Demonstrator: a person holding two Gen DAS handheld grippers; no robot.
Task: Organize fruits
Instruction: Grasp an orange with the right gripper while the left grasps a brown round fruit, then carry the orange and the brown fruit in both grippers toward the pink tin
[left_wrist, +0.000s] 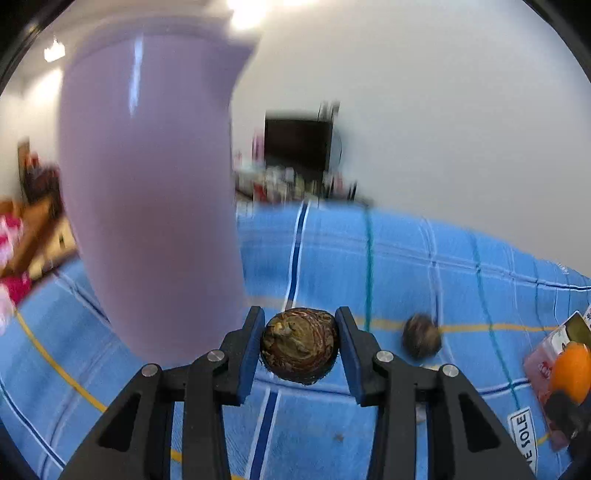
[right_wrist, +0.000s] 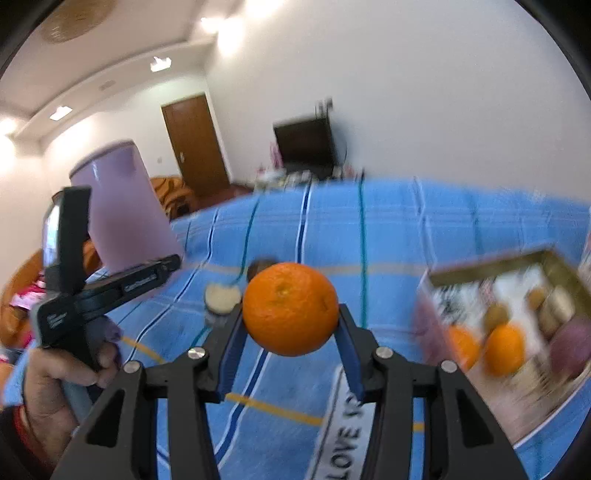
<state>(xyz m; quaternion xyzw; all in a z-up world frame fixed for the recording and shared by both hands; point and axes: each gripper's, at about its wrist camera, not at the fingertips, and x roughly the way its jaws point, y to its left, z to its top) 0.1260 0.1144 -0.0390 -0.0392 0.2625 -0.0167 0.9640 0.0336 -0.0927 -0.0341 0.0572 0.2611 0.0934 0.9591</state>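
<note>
The left hand-held gripper (left_wrist: 300, 345) grips a round brown fruit (left_wrist: 300, 345), its stem scar facing the camera. The right hand-held gripper (right_wrist: 290, 325) clamps an orange (right_wrist: 290, 308), with no long axis, above the blue bedsheet (right_wrist: 388, 229).

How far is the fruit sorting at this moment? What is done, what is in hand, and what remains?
Done: the box on the right already holds several fruits, among them two oranges. In hand: the right gripper is shut on an orange, and the left gripper is shut on a brown round fruit. Left: both must still go in, and another brown fruit lies on the blue cloth.
</note>
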